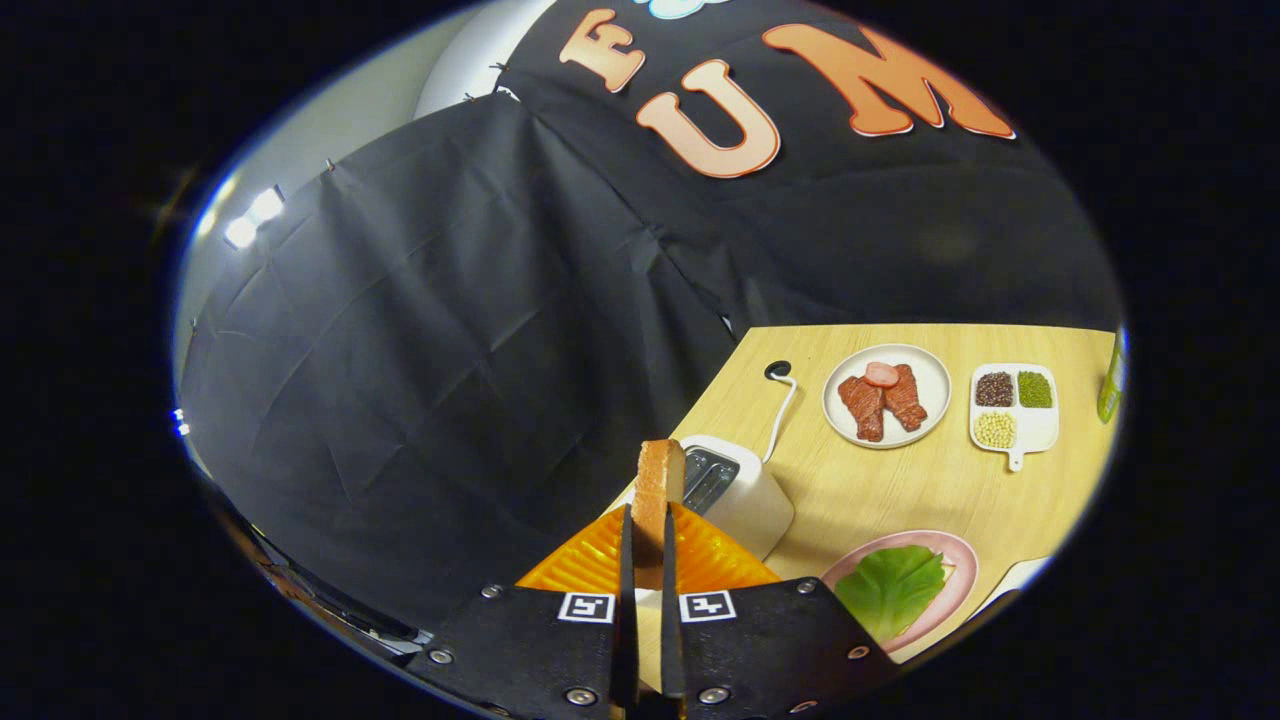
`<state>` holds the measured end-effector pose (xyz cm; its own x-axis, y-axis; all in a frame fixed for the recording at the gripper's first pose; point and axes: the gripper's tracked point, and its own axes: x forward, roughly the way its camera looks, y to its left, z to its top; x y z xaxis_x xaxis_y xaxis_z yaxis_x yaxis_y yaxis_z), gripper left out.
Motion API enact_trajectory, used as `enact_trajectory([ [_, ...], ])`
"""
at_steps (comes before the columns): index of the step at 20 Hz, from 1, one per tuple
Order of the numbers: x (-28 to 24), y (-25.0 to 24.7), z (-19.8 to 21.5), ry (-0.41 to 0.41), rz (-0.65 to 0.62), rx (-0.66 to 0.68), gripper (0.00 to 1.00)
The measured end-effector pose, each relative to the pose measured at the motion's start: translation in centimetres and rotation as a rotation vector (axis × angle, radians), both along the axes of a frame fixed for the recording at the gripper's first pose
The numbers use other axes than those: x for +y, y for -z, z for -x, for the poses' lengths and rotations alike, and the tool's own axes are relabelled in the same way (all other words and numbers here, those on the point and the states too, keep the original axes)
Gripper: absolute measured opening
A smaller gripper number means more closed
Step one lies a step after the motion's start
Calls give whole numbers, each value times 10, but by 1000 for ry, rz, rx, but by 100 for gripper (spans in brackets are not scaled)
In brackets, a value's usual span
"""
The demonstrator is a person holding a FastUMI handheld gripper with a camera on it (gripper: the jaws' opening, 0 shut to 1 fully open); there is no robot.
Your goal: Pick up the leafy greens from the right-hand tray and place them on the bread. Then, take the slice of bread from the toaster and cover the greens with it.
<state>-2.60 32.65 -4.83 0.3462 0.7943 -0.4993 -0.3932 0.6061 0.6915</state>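
My gripper [648, 540] is shut on a slice of bread [659, 488], held on edge between both fingers and lifted above the table. Just beyond it stands the white toaster [745, 490], its slots showing dark. To the right of the fingers sits a pink plate [958, 560] with a green leaf [890, 585] spread on it; whatever lies under the leaf is hidden.
A white plate [925, 385] with red meat slices and a white divided tray [1040, 425] of beans and grains stand further back on the wooden table [880, 490]. The toaster's cord [782, 405] runs to a hole in the table. A green object [1110, 385] stands far right.
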Motion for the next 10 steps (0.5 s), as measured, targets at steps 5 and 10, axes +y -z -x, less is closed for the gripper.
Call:
enact_trajectory([
  [5,-33,26,10,38,8,33,9],
  [10,-60,53,17,71,12,71,9],
])
